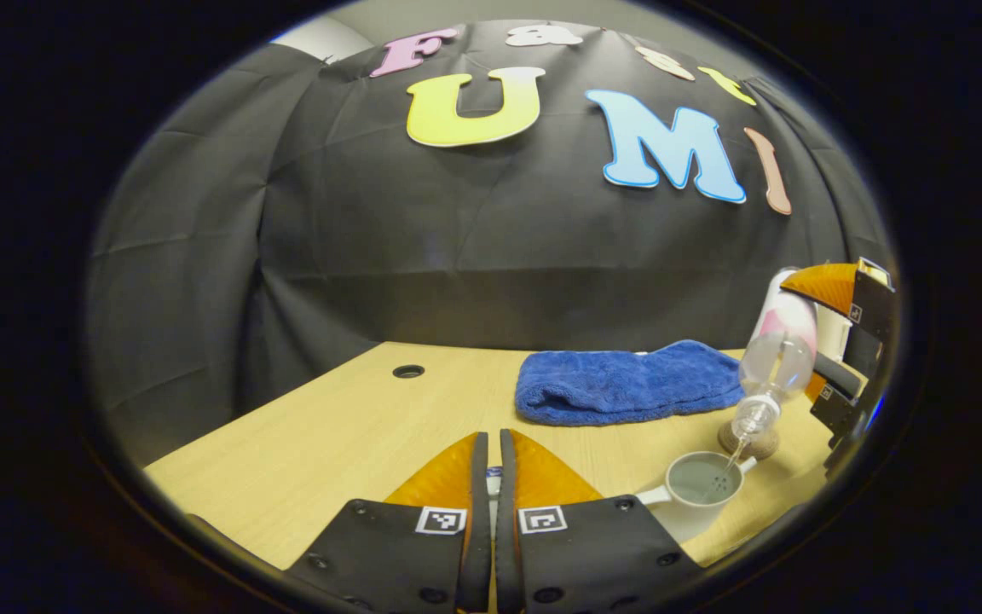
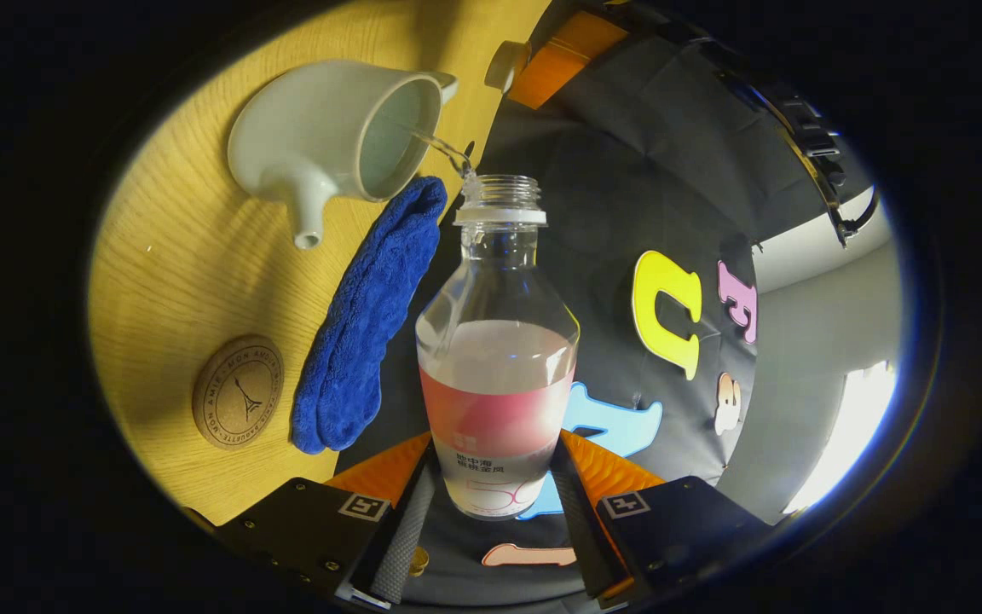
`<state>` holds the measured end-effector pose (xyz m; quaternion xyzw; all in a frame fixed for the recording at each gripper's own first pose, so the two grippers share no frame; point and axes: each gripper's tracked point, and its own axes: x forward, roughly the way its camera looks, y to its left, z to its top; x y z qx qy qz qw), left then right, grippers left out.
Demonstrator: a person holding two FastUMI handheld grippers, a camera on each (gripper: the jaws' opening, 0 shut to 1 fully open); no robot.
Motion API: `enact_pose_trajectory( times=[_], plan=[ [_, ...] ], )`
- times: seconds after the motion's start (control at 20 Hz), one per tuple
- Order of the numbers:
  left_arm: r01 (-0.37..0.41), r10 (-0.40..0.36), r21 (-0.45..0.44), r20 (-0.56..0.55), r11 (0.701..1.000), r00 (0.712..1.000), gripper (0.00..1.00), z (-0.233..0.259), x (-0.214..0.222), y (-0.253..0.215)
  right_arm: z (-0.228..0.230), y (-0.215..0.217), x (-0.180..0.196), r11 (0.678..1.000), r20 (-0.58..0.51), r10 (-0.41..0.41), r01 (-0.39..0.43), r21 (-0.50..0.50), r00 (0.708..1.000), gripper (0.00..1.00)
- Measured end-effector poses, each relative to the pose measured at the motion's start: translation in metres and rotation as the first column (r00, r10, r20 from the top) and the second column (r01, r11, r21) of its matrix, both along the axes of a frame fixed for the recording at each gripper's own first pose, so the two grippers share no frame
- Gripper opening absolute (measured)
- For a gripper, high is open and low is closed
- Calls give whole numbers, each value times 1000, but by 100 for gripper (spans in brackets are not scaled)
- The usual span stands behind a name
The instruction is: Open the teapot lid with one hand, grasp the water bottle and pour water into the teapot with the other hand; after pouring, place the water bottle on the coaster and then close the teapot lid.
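My right gripper [image 2: 495, 503] is shut on the clear water bottle [image 2: 498, 358], which is uncapped and tilted mouth-down. A thin stream of water [image 2: 444, 153] runs from it into the open white teapot [image 2: 329, 136]. In the left gripper view the bottle [image 1: 776, 358] hangs over the teapot [image 1: 704, 482], held by the right gripper [image 1: 823, 337] at the far right. My left gripper [image 1: 491, 439] is shut with a thin pale sliver between its fingers. The right gripper view shows the teapot lid [image 2: 504, 64] held beside the pot. A round cork coaster [image 2: 238, 402] lies on the table.
A folded blue towel [image 1: 627, 388] lies on the wooden table [image 1: 329, 443] behind the teapot, between it and the coaster [image 1: 751, 443]. A round cable hole [image 1: 408, 371] sits near the table's back left. The black cloth wall closes the far side.
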<state>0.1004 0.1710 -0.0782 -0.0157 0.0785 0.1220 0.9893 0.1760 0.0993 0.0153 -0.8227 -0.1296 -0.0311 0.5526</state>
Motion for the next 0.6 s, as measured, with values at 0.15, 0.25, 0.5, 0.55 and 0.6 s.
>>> enact_pose_trajectory(
  times=[0.15, 0.25, 0.5, 0.55, 0.6],
  plan=[
    [-1, 1, 1, -1, 1000, 1000, 10, -2, 0, 0, 4, 1, 0, 1000, 10, 6, -6, -18, 1000, 75],
    [-1, 1, 3, -4, 1000, 1000, 9, -2, -1, 0, 5, 2, 0, 999, 17, 11, -10, -32, 1000, 75],
    [0, 0, 3, -7, 1000, 1000, 9, -3, 0, -1, 9, 2, 1, 998, 32, 15, -13, -59, 999, 75],
    [0, 0, 4, -8, 1000, 1000, 8, -2, 0, -1, 9, 2, 1, 998, 38, 18, -15, -67, 999, 75],
    [0, 0, 4, -8, 1000, 1000, 9, -4, 0, -2, 11, 4, 2, 997, 49, 23, -19, -79, 999, 75]
  ],
)
